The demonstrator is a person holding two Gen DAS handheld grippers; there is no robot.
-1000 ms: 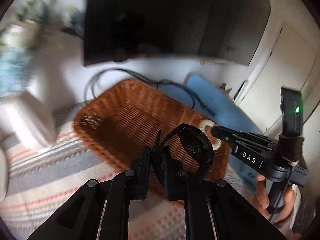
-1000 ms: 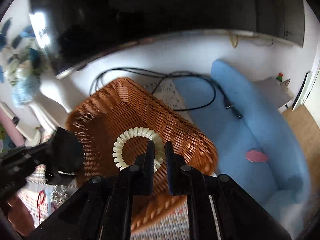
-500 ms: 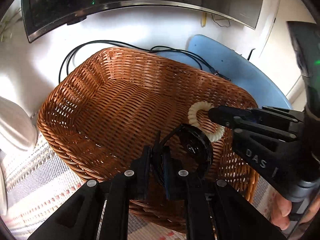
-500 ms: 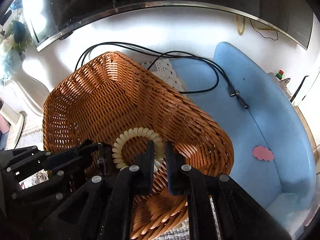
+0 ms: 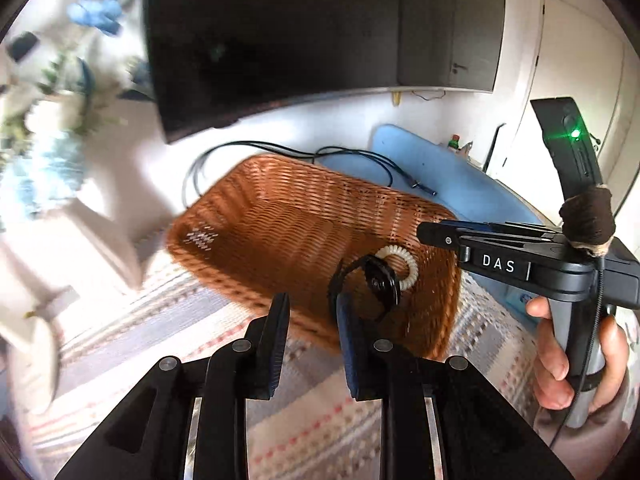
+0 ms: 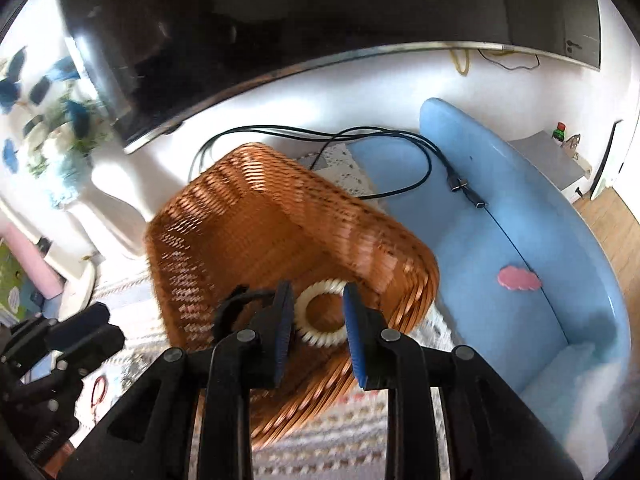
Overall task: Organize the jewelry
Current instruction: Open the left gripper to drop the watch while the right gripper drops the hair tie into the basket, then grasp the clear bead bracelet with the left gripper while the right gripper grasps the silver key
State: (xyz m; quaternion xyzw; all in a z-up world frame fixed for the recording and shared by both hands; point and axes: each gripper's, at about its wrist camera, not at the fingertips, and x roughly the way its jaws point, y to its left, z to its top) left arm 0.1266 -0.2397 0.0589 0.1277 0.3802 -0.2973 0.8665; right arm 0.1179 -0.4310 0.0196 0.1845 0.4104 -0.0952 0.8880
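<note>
Both my grippers are letting go at once over the wicker basket [image 5: 288, 216]. My left gripper [image 5: 312, 320] has its jaws opening, and the black watch [image 5: 380, 284] is just beyond the right pad, close against it; I can't tell whether the strap is quite free of the pad. My right gripper [image 6: 316, 316] is opening too, with the cream coil bracelet [image 6: 320, 312] sitting in the gap between the pads, neither pad pressing on it now.

Both pieces are at the basket's near right corner, right beside each other, the bracelet just behind the watch.

Risks, as I judge them: the watch strap could snag on my left pad and get dragged back out over the near rim as I pull away. The bracelet is springy, so it may bounce or roll toward the rim. My two grippers are close together, and a hasty retreat could knock one into the other.

The watch stands on edge, its long axis running from near-left up to far-right along the curving strap. The bracelet is a ring lying roughly flat, so no long axis.
</note>
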